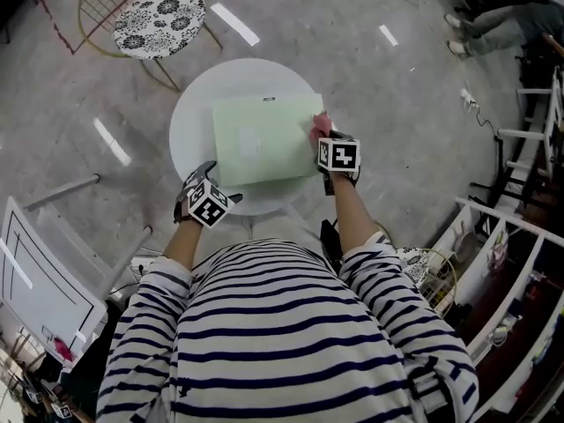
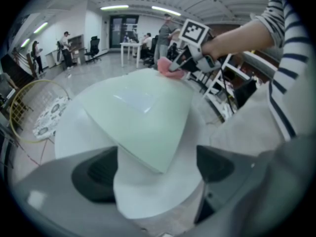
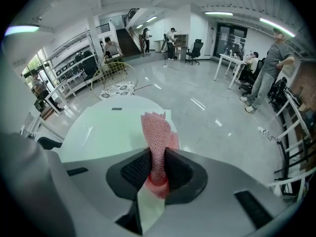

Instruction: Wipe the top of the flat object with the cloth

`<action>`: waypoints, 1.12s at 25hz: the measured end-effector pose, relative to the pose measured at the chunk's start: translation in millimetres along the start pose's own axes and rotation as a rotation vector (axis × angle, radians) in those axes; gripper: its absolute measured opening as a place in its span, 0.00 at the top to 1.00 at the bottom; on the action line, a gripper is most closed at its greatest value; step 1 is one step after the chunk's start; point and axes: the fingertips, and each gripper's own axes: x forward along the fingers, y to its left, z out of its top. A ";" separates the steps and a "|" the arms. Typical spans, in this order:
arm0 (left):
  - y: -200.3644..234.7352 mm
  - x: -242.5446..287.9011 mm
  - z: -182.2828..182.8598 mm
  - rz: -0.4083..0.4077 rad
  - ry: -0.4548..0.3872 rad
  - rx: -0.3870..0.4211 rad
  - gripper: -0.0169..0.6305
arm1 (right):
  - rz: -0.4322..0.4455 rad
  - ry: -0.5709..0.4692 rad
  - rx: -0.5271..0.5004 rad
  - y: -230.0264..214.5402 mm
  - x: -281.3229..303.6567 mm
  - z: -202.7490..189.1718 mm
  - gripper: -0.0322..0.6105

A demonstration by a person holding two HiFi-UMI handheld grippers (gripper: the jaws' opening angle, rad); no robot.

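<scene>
A pale green flat board [image 1: 264,137] lies on a small round white table [image 1: 192,122]. My right gripper [image 1: 328,139] is shut on a pink mesh cloth [image 1: 318,127] at the board's right edge. In the right gripper view the pink cloth [image 3: 158,142] stands pinched between the dark pads [image 3: 133,169], with the board [image 3: 116,130] beyond. My left gripper [image 1: 204,176] hovers open at the table's near left rim. Its jaws frame the board's near corner [image 2: 148,132] without touching it, and the right gripper [image 2: 183,63] with the cloth [image 2: 167,68] shows at the far edge.
A wire chair with a floral cushion [image 1: 159,16] stands beyond the table. White shelving [image 1: 511,236] lines the right side. People stand and sit near desks [image 3: 232,63] far off across the glossy floor. A white board [image 1: 40,280] leans at my left.
</scene>
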 end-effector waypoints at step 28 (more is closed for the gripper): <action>12.8 2.7 9.4 -0.017 -0.057 -0.106 0.23 | 0.175 0.018 -0.114 130.1 15.8 19.7 0.85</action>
